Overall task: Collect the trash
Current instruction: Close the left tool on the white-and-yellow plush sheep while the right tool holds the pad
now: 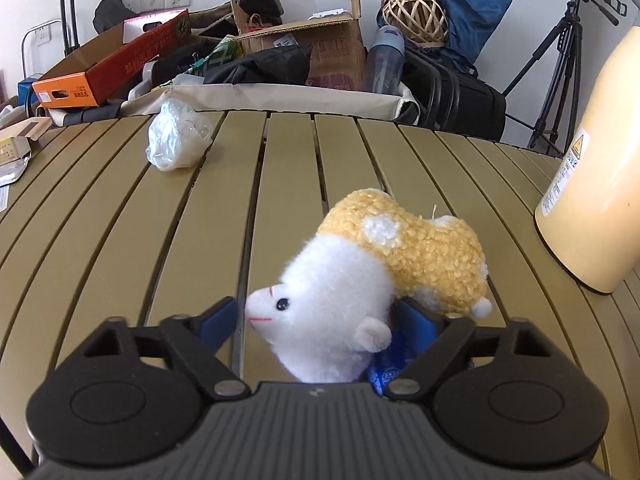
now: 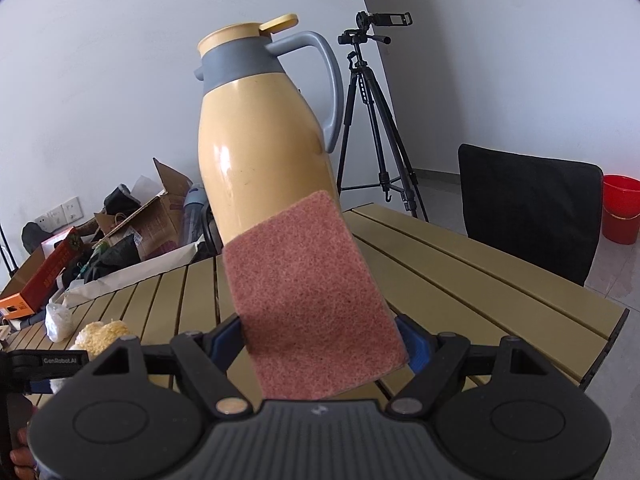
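My left gripper (image 1: 316, 320) is shut on a plush sheep toy (image 1: 360, 280) with a white head and yellow woolly body, held just above the slatted table (image 1: 120, 240). A crumpled clear plastic bag (image 1: 176, 136) lies on the table at the far left; it also shows in the right wrist view (image 2: 58, 322). My right gripper (image 2: 320, 340) is shut on a reddish-brown scouring pad (image 2: 308, 304), which stands up between the fingers in front of a yellow thermos jug (image 2: 260, 140). The plush toy (image 2: 100, 334) and left gripper show at the lower left of the right wrist view.
The thermos jug (image 1: 600, 168) stands at the table's right side. Behind the table lies a pile of cardboard boxes (image 1: 312, 48), bags and a water bottle (image 1: 384, 60). A tripod (image 2: 372, 128), a black chair (image 2: 528, 208) and a red bucket (image 2: 620, 208) stand beyond the table.
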Demonstrator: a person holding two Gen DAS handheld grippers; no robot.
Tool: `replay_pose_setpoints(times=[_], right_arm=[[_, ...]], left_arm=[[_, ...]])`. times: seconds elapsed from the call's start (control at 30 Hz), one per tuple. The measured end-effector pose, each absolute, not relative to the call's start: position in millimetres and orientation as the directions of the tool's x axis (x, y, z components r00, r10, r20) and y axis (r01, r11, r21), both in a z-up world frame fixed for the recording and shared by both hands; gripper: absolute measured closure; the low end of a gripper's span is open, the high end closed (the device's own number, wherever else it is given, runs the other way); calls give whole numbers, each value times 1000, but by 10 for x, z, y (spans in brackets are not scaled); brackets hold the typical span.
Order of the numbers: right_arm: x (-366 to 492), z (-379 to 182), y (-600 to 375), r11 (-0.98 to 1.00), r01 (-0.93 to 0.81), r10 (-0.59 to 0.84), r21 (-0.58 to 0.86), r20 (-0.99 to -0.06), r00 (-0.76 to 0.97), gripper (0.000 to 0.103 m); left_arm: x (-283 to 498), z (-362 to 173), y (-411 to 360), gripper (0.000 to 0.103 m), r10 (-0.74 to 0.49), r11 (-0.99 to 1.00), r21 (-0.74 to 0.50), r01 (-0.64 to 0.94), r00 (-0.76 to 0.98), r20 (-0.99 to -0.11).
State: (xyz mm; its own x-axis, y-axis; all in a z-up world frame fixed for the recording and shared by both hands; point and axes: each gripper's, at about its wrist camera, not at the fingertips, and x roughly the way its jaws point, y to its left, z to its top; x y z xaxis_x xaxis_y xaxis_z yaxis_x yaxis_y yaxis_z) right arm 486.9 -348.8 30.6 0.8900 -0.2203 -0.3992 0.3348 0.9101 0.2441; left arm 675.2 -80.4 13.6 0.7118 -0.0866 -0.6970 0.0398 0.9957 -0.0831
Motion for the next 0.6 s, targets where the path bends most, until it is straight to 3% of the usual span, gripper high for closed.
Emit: replay_pose_setpoints(times=[0.13, 0.6], right_arm=[[4885, 309, -3474, 913, 328, -214, 243, -401, 891, 24], [4862, 324, -3464, 919, 306, -192, 249, -395, 898, 24]], left_arm=[[6739, 132, -851, 39, -87, 996, -71, 53, 719, -689], [6532, 353, -787, 43, -48, 999, -43, 26, 778, -627]])
